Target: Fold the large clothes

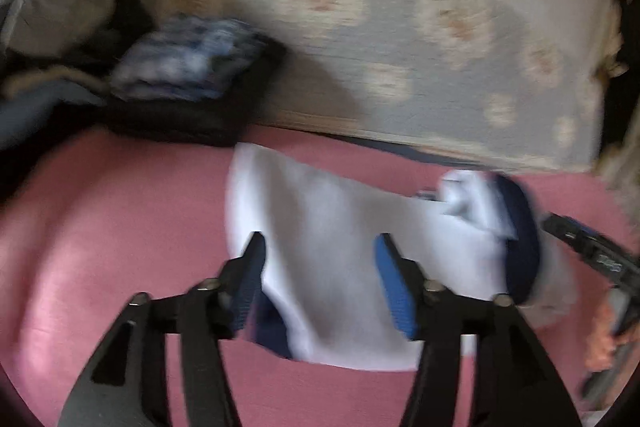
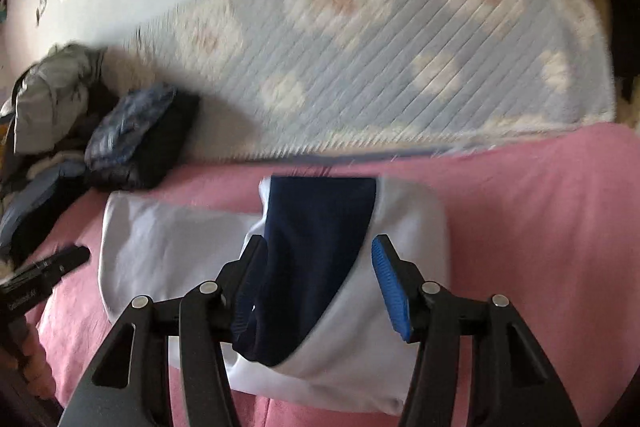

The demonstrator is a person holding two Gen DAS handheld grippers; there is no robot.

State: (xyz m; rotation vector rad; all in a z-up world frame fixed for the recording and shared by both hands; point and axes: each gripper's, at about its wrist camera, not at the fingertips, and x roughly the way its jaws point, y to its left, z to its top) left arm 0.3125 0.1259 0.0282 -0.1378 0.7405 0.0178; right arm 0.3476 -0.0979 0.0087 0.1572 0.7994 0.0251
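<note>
The white garment [image 2: 160, 247] with its navy panel [image 2: 316, 247] lies partly folded on the pink bed [image 2: 540, 207]. Above it, the left gripper [image 1: 320, 279] and right gripper [image 2: 316, 283] hover spread apart, grasping nothing.

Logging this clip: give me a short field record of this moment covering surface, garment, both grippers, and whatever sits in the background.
surface: pink bedsheet
garment: white garment with navy panel, lying partly folded on the sheet
left gripper: open, over the white part, holding nothing
right gripper: open, over the navy panel, holding nothing
background: folded dark clothes stack at the far left of the bed, loose clothes heap behind it, blue quilted blanket against the wall
image quality: motion blur in both views
</note>
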